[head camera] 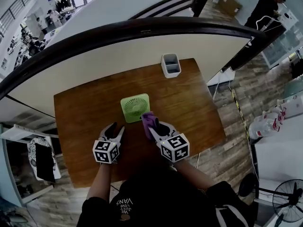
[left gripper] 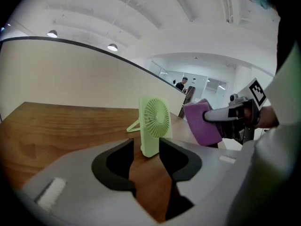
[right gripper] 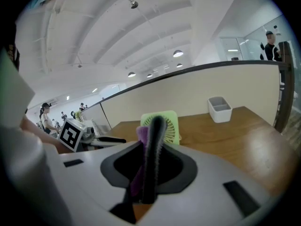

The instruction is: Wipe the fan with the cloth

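My right tongs (right gripper: 153,126) are clamped tight on the purple cloth (right gripper: 140,138), which bunches past the tips. The cloth is just beside the right edge of the green desk fan (head camera: 135,107); the left gripper view shows a thin gap there. My left tongs (left gripper: 146,149) are spread and empty, low on the wooden surface (head camera: 85,112), aimed at the fan's base. The fan stands upright mid-surface on a thin prop and looks light. I'd brace it with the left tongs first, then stroke gently down the grille. Beyond it, near the far edge, sits a white two-compartment bin (head camera: 171,65); nothing shows inside.
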`<state>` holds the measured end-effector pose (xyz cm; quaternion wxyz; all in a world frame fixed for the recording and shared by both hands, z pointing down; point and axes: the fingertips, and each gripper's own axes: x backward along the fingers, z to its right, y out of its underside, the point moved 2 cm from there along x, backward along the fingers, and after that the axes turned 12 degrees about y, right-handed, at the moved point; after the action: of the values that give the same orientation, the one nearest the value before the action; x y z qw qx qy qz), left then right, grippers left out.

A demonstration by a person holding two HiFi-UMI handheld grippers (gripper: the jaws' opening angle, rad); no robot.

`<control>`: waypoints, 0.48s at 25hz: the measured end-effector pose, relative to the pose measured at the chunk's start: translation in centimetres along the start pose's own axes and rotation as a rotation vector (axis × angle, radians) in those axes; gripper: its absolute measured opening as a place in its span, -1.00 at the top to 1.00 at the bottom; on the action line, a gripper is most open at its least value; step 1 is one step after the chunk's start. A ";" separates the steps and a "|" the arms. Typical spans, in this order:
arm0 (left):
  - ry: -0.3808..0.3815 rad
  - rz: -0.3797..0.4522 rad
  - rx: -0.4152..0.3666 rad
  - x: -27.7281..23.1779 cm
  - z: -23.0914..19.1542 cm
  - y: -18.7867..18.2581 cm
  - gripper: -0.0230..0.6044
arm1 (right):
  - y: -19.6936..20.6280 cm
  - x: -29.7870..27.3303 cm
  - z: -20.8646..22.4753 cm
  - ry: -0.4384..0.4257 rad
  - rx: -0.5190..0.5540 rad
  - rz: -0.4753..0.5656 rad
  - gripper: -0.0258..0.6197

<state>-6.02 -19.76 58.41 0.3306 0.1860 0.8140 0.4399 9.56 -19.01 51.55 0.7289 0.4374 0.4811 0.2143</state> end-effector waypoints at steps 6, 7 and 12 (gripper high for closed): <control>0.003 -0.004 0.005 -2.1 -1.0 0.1 0.44 | -0.8 -2.4 -0.2 -0.051 0.052 0.004 0.66; 0.009 -0.003 0.008 -2.5 -1.1 0.0 0.44 | -0.9 -2.7 -0.3 -0.059 0.060 0.009 0.66; 0.026 -0.010 0.019 -4.3 -1.1 0.2 0.44 | -2.1 -4.5 -1.0 -0.094 0.127 0.054 0.66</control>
<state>-3.73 -22.86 60.69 0.3203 0.1794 0.8232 0.4330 6.46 -22.98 51.93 0.7153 0.5054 0.4469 0.1822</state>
